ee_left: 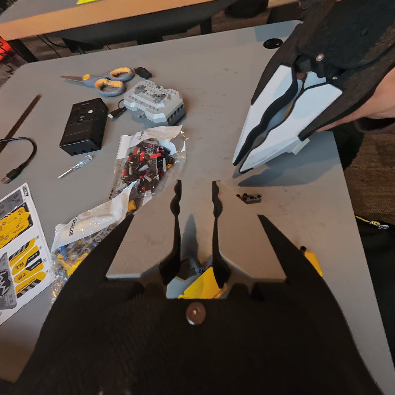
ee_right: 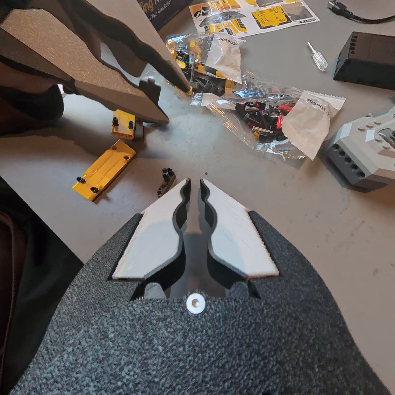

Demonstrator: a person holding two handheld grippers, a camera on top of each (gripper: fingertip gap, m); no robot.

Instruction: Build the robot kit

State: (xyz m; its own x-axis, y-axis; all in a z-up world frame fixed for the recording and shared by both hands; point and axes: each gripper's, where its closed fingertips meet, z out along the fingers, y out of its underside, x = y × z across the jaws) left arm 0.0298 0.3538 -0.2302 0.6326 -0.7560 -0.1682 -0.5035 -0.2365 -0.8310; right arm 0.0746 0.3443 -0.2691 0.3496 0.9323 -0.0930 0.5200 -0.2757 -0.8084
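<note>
Clearly, the grey table (ee_left: 213, 74) carries a light grey motor block (ee_left: 155, 102), a black box (ee_left: 85, 126) and bags of small parts (ee_left: 147, 160). The left gripper (ee_left: 196, 184) stands open and empty above a yellow panel (ee_left: 205, 285). The right gripper (ee_right: 195, 181) is almost closed, empty, just beside a small dark connector (ee_right: 166, 181).

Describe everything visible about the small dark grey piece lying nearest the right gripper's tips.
The grey piece is a short plastic building beam with round holes and a cross-shaped hole, and two black pins stand in its far end. It lies flat on the grey table, apart from the other parts, just left of the right gripper, whose fingers do not touch it.
</note>
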